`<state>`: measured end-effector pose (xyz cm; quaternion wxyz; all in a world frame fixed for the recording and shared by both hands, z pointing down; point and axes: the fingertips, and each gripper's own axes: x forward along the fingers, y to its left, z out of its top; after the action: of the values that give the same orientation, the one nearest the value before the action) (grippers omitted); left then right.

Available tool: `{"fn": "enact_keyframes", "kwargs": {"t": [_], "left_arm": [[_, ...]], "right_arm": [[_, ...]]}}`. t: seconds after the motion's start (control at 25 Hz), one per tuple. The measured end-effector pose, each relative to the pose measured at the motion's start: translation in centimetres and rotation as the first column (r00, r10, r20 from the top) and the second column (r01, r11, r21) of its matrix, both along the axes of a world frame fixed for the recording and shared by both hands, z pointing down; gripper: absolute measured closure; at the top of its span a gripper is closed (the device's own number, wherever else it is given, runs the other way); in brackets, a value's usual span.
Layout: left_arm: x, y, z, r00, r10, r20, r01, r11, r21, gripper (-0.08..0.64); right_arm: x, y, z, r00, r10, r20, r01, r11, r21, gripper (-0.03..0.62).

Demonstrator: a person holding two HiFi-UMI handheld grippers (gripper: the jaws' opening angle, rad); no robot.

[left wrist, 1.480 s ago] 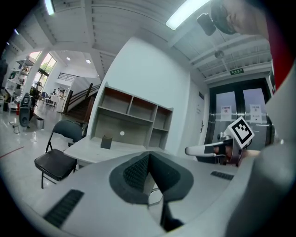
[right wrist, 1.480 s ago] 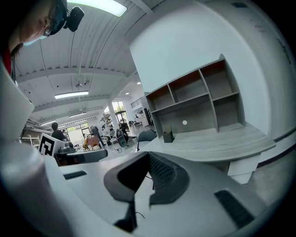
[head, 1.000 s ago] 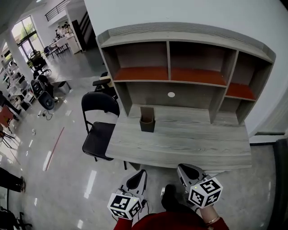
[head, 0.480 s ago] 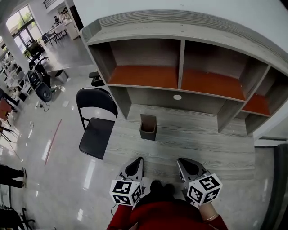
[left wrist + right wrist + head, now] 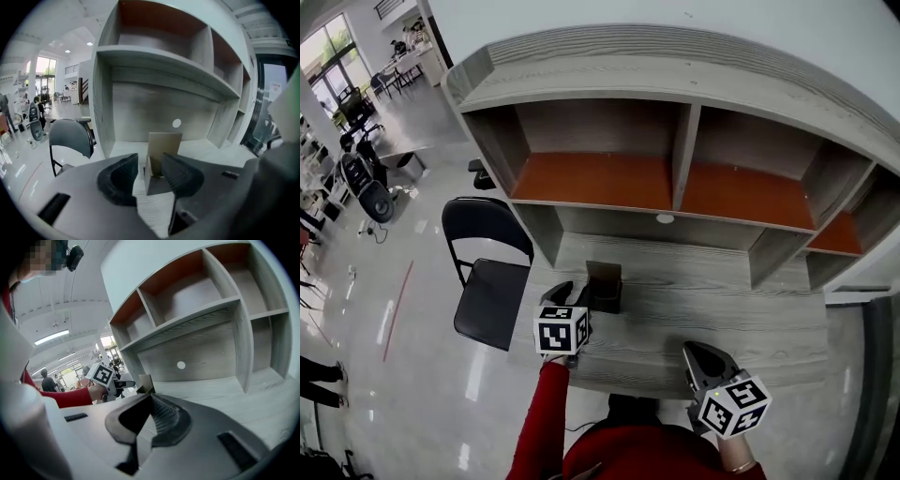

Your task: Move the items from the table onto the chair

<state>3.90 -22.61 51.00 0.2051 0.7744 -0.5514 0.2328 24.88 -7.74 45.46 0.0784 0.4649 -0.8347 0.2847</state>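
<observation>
The black chair (image 5: 492, 292) stands on the floor just beside the counter's left end, its seat bare, so nothing has been delivered yet. The step in hand looks like the reach for the first pick.

The left hand-held gripper (image 5: 570, 294) is stretched out over the counter (image 5: 722, 309) at the end of a red sleeve (image 5: 536, 422). Its jaws have just been opening and now stand apart. In the left gripper view a small brown open-topped box (image 5: 161, 145) sits straight ahead in the gap. Its near corner is about level with the jaw tips, and neither pad presses on it.

The box (image 5: 604, 286) stands upright on the left part of the counter, below the shelf unit (image 5: 675, 183), and is the only loose item in sight. The next move probably calls for easing the open jaws on around one wall of the box and closing. The box would then be lifted and carried left to the chair seat.

Further right, the right hand-held gripper (image 5: 698, 358) hangs over the counter's near edge. Its jaws meet at the tips with nothing between them.

The inside of the box cannot be seen from any view, so it is unclear whether it holds anything. From overhead, the left hand-held gripper's marker cube covers its body. The person's body hides part of the counter's near edge. The chair's seat is cut off in the left gripper view.
</observation>
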Motion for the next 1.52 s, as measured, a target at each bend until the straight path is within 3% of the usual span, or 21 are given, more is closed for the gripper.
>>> {"fn": "enact_keyframes", "kwargs": {"t": [0.24,0.4,0.52,0.56,0.64,0.8,1.0,1.28,1.52], "left_arm": [[1.2,-0.7,2.8,0.995,-0.058,-0.077,0.050,0.994,-0.101,0.376],[2.0,-1.5,3.4,0.997,-0.062,-0.053,0.055,0.989,-0.138,0.379],[2.4,-1.8,4.2,0.999,-0.052,-0.010,0.050,0.985,-0.165,0.474],[2.4,-1.8,4.3,0.999,-0.047,0.013,0.048,0.986,-0.162,0.512],[2.5,-1.7,4.3,0.998,-0.033,0.051,0.041,0.987,-0.156,0.520],[1.4,-0.5,3.5,0.996,-0.093,-0.008,0.091,0.986,-0.140,0.522],[-1.6,0.5,-1.2,0.982,-0.181,-0.047,0.182,0.983,0.006,0.522],[-8.3,5.2,-8.4,0.935,-0.344,-0.089,0.354,0.924,0.142,0.522],[-16.3,13.6,-12.2,0.856,-0.514,-0.056,0.515,0.836,0.191,0.522]], "right_arm": [[2.4,-0.1,0.2,0.998,0.060,-0.017,-0.061,0.997,-0.045,0.579],[2.5,-0.2,-0.3,0.998,0.064,-0.011,-0.064,0.996,-0.062,0.580],[1.7,-0.6,-0.2,0.999,0.053,-0.010,-0.053,0.996,-0.068,0.580],[1.5,-0.6,-0.1,0.999,0.051,-0.010,-0.051,0.996,-0.071,0.580],[1.1,-0.4,0.1,0.999,0.050,-0.007,-0.050,0.996,-0.077,0.580],[1.4,-0.1,0.1,0.999,0.052,-0.002,-0.052,0.995,-0.085,0.580],[1.4,0.0,-0.1,0.999,0.039,0.013,-0.038,0.996,-0.076,0.580],[-2.7,1.6,-1.4,0.990,-0.137,0.030,0.138,0.990,-0.036,0.580],[-8.6,3.3,-1.7,0.927,-0.370,0.066,0.373,0.927,-0.040,0.580]]}}
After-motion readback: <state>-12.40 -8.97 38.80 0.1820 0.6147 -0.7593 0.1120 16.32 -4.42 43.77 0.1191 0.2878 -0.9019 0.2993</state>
